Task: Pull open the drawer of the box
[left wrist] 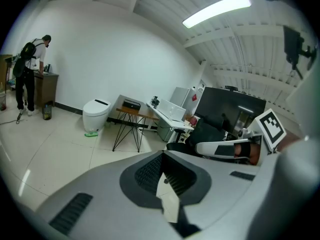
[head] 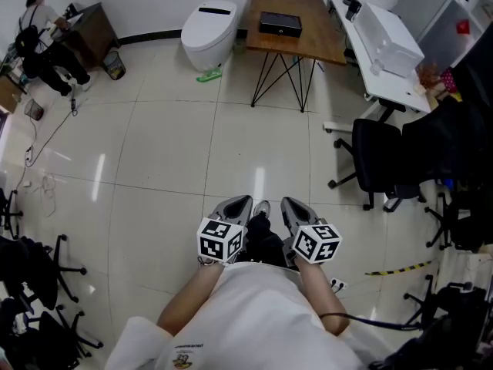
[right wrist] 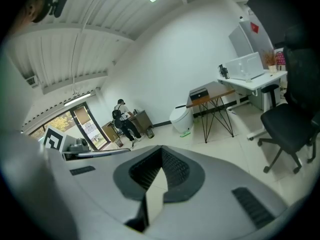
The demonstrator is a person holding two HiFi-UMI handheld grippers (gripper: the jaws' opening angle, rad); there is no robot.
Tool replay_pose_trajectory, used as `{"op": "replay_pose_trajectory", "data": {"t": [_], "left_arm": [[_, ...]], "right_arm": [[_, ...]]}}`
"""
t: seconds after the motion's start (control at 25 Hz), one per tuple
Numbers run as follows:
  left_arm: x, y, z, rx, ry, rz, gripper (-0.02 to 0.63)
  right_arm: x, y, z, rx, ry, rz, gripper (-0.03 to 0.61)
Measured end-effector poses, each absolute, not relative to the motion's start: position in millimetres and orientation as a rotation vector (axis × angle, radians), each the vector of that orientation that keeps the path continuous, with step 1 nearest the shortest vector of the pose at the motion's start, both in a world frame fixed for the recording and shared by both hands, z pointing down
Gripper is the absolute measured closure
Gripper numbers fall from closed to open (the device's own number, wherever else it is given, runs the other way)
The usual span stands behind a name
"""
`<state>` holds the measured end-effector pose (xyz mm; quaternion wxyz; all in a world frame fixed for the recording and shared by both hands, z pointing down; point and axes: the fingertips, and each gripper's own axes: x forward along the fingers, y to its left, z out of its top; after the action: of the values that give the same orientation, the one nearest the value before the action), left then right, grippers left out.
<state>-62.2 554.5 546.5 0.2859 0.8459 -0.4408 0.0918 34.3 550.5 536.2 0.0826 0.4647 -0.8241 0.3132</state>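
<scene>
1. The small black rectangular box [head: 280, 24] is sitting on a brown wooden table with black wire legs [head: 308, 6], across the pale tiled floor [head: 154, 153] and well apart from both grippers. The box [left wrist: 131, 104] is also being picked up, very small, in the left gripper view, and the box [right wrist: 199, 93] in the right gripper view.
2. The left gripper [head: 242, 204] and right gripper [head: 290, 205] are being held side by side close to the body.
3. Fingers: both pairs of jaws are being held together with tips meeting. Nothing is being gripped by the left gripper [left wrist: 162, 160] or the right gripper [right wrist: 161, 158].
4. Handling, as judged: the box is looking light, with a rigid casing. It is likely to be dragged along the tabletop while the drawer is being pulled, so bracing the casing with one gripper is being advised.
5. Hold point: the drawer front or its pull is being assumed. It is too small to be made out from here.
6. Contents: the box is appearing closed and nothing inside is being shown.
</scene>
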Motion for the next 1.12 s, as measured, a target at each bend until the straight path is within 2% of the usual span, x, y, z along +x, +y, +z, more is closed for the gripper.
{"op": "replay_pose_trajectory", "data": {"t": [1.12], "left_arm": [[-53, 329, 511, 2.285, -1.392, 0.284, 0.612]], "right_arm": [[60, 326, 522, 1.331, -2.536, 0.901, 0.592]]}}
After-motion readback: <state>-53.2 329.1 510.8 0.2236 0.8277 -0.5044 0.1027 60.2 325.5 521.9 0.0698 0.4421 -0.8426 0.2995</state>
